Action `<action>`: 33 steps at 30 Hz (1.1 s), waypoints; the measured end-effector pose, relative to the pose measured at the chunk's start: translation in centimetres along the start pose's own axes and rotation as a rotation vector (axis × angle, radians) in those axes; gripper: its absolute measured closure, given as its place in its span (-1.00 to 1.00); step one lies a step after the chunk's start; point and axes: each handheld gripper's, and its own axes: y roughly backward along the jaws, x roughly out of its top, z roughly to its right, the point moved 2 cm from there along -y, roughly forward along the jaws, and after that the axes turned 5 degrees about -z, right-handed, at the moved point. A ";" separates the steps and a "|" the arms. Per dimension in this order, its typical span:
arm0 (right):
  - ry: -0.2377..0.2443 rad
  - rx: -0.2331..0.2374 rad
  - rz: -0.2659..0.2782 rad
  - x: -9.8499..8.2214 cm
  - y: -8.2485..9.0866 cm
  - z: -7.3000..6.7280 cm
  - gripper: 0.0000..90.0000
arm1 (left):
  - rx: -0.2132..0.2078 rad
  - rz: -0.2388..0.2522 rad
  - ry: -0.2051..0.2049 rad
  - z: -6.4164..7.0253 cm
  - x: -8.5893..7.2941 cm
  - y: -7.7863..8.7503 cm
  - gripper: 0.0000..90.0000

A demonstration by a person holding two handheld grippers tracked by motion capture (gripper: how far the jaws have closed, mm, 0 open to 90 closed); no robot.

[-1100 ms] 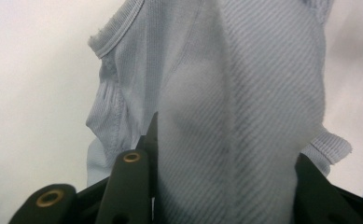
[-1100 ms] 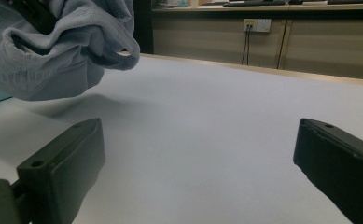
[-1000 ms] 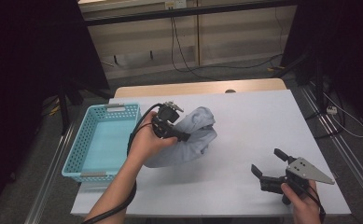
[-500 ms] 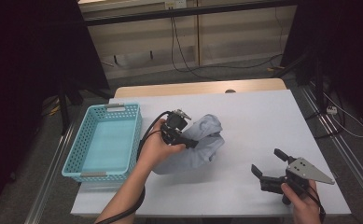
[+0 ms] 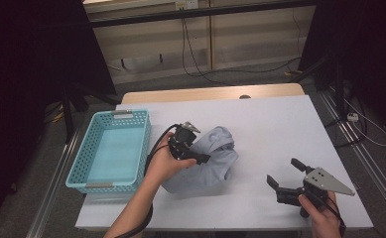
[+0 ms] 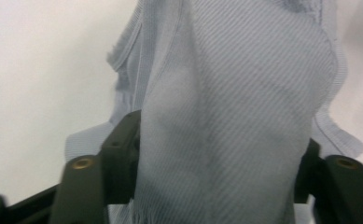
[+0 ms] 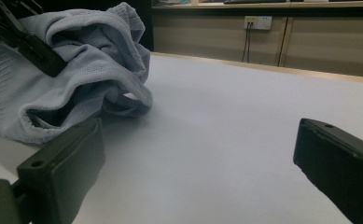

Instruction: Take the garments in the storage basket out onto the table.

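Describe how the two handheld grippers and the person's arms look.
Both are black, each with two blocky jaws. The left gripper trails a black cable looping under the forearm. The right gripper carries a grey three-cornered plate dotted with small holes. Both forearms are bare, with no sleeves showing.

Looks like a lab / recording setup, not a home. White-topped table (image 5: pixel 280 129) on bare grey floor, dark curtains (image 5: pixel 27 59) hung either side, loose cables (image 5: pixel 200 54) trailing along far wall, wall socket (image 7: pixel 257 22) w/ plugs, metal floor rails (image 5: pixel 56 198) by table's edges.
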 end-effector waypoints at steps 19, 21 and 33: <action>0.074 0.025 -0.063 0.8 -2.1 -1.0 -0.96 | 0.058 0.083 0.044 -1.0 -3.1 0.0 -0.41; 0.056 0.046 -0.082 0.8 -2.7 -1.3 -0.96 | 0.059 0.090 0.049 -1.1 -3.3 -0.1 -0.46; -0.054 0.139 -0.128 1.9 -7.0 -3.6 -0.90 | 0.069 0.091 0.036 -0.7 -3.5 -0.7 -0.57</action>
